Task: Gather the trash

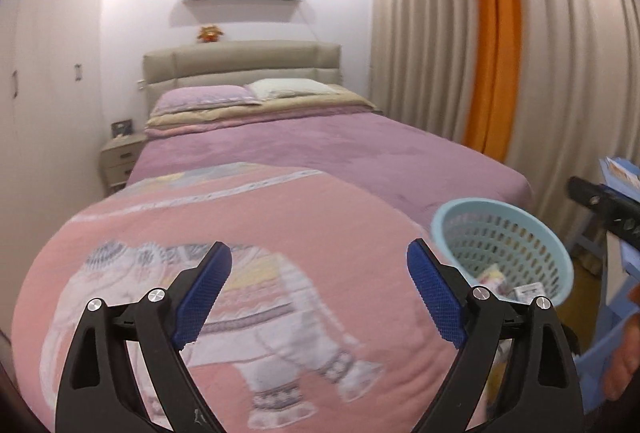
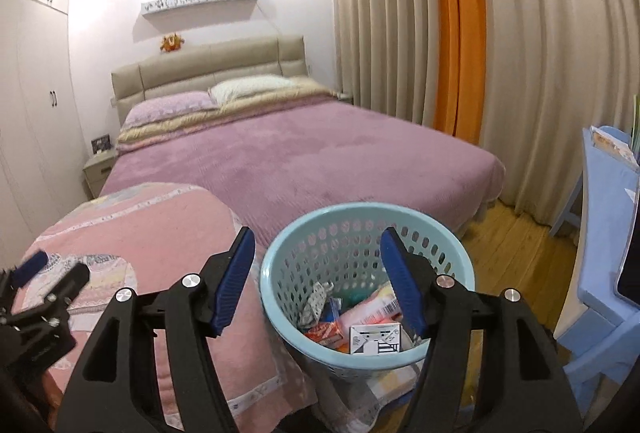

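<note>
In a bedroom, beside the pink elephant blanket point(image 2: 132, 233), both the left tongs point(image 1: 320, 297) and right tongs point(image 2: 318, 281) gape wide and empty above the trash-filled blue basket point(image 2: 360, 233), which a careless bump might tip.

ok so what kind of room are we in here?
A home bedroom, almost certainly. A made bed with pillows and a padded headboard fills the view, a nightstand sits beside it, and floor-length curtains cover the right wall. A blue basket of trash stands at the bed's foot.
</note>
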`<state>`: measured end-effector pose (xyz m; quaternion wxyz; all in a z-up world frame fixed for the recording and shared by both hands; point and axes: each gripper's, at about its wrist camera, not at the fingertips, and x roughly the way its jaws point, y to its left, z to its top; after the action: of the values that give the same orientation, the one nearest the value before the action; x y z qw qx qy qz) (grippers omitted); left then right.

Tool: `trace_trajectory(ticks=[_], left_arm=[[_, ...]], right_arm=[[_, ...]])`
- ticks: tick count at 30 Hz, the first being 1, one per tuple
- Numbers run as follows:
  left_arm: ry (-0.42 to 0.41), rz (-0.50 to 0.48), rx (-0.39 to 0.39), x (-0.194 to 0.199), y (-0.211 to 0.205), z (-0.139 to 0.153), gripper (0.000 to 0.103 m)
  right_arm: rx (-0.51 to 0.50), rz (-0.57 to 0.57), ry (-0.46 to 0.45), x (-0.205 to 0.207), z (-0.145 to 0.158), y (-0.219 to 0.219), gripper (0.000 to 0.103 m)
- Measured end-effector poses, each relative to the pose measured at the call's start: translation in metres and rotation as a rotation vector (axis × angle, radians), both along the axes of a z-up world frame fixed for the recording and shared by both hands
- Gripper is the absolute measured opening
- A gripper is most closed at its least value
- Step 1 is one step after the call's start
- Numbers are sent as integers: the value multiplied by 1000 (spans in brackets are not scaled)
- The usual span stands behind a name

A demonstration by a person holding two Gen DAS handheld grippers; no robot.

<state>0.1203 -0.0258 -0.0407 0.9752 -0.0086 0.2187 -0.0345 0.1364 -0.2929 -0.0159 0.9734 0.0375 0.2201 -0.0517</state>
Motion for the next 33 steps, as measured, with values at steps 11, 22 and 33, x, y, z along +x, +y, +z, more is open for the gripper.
trace_trajectory(ticks=[11,22,33], left_arm=[[-59,21,-21,-9,12,-18,94],[-51,20,10,-10,5,-19,96],[-62,19,26,-13,1,-19,96]], right_arm=[[-9,-19,-5,-4,-13,7,62],[-12,-16,18,-4,-20,11,62],[-3,-7,36,-1,-20,13,62]])
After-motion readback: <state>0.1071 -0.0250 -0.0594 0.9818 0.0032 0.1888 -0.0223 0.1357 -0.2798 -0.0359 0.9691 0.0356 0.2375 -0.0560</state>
